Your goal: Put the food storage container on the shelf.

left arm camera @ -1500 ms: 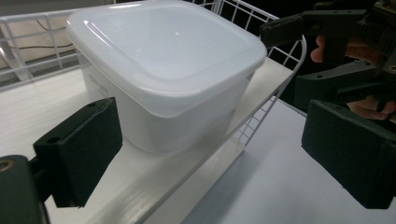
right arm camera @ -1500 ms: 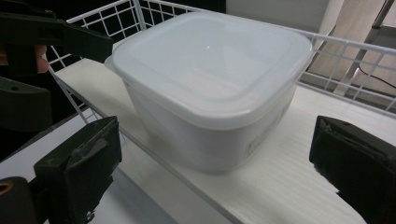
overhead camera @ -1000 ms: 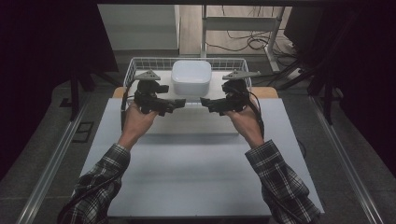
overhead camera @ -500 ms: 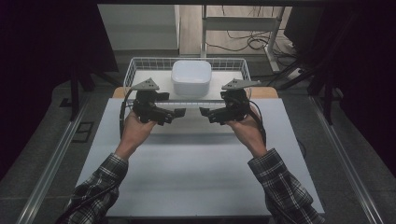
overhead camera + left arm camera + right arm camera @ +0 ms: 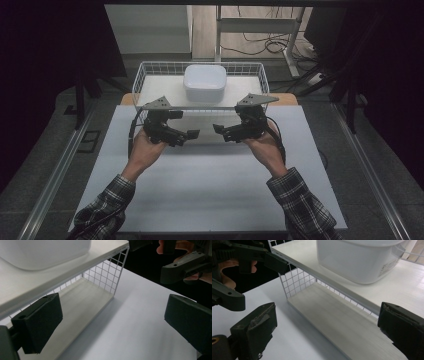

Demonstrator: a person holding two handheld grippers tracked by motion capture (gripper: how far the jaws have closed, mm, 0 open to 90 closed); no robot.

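A white plastic tub (image 5: 205, 82) stands on the upper shelf of a white wire rack (image 5: 144, 80) at the far side of the table. In front of the rack, my left gripper (image 5: 188, 135) and right gripper (image 5: 219, 130) hover over the white tabletop (image 5: 210, 190), tips pointing at each other with a small gap between. Both are open and hold nothing. The left gripper view has my open left gripper (image 5: 112, 322) framing the rack's mesh end (image 5: 105, 277), with the tub (image 5: 45, 252) above. In the right gripper view, my open right gripper (image 5: 324, 330) flanks the lower wooden shelf (image 5: 337, 317) under the tub (image 5: 359, 260).
The person's plaid sleeves (image 5: 300, 210) come in from the bottom edge. Dark floor and metal rails (image 5: 55, 175) flank the table. Cables (image 5: 265, 47) and a stand lie behind the rack. The other hand's gripper (image 5: 185, 265) shows far off in the left gripper view.
Both hands have drawn back from the rack toward the person, and the grippers now hang over the open tabletop. Both stay open and empty.
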